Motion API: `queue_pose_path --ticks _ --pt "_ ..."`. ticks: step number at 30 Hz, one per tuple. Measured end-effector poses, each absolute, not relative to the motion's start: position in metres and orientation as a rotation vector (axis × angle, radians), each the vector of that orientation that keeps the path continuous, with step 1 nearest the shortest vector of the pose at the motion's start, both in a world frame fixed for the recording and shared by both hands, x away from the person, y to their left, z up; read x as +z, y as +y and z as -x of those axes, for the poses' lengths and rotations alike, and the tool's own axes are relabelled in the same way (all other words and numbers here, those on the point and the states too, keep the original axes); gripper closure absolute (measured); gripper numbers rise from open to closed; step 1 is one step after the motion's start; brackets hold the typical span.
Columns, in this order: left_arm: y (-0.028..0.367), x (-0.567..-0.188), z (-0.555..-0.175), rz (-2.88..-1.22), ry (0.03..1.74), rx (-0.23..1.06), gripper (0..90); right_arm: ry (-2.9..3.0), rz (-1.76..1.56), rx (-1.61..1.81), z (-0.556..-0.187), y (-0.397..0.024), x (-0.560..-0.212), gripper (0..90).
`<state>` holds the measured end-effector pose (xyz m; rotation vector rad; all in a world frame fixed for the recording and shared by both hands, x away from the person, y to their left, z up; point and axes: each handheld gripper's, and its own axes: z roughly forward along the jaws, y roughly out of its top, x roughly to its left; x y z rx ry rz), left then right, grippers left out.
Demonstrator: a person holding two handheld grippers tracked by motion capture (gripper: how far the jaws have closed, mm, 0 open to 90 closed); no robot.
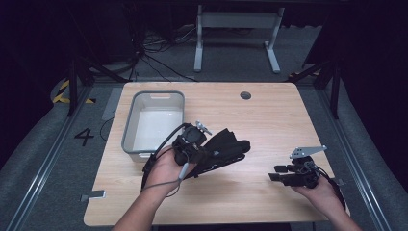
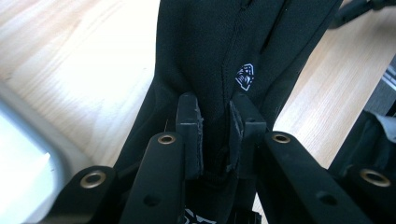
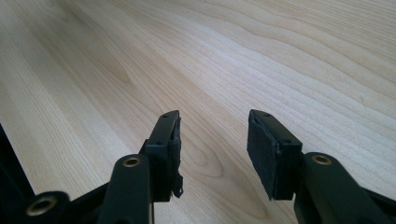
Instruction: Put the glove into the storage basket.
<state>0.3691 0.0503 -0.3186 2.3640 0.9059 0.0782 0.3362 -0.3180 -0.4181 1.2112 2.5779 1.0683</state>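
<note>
A: Nearest us, the right claw [image 1: 281, 176] sits low at the bench's [image 1: 269, 120] near right edge, jaws spread wide with nothing between them. In the right gripper view we see bare wood grain past both pads [image 3: 261, 154].

B: And over on our left, the left claw [image 1: 204, 153] is clamped narrow on a black glove [image 1: 226, 147]. In the left gripper view its pads [image 2: 189, 135] pinch a fold of the fabric just below a small white logo [image 2: 244, 77].

A: We can see the glove stretching out from the claw toward the bench's middle, and it looks lifted off the wood, though we can't say whether its far end touches.

B: Farther back, just beside that hand, stands the grey tub [image 1: 132, 122] on the bench's left side. Beyond it, a round grommet [image 1: 245, 95] near the far edge.
</note>
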Motion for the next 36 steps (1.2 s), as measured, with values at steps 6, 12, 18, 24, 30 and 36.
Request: queue_pose_path --ticks 6,12,18,24,30,36 --pt "0.064 -0.308 -0.379 -2.353 0.968 0.118 76.7 2.583 -1.215 1.067 -0.335 -0.319 -0.419 54.9" --pt "0.080 -0.299 -0.390 -2.308 1.026 0.150 76.8 2.578 -1.225 1.064 -0.334 -0.320 -0.420 54.9" --pt "0.097 -0.297 -0.401 -2.288 1.095 0.179 76.6 2.594 -1.212 1.052 -0.334 -0.318 -0.421 54.7" --pt "0.113 -0.290 -0.412 -2.239 1.146 0.222 76.6 2.603 -1.217 1.042 -0.333 -0.316 -0.424 54.8" --pt "0.121 -0.288 -0.423 -2.217 1.199 0.263 76.6 2.614 -1.213 1.036 -0.331 -0.314 -0.424 54.8" --pt "0.136 -0.291 -0.436 -2.185 1.277 0.316 76.5 2.611 -1.214 1.034 -0.330 -0.314 -0.425 54.7"
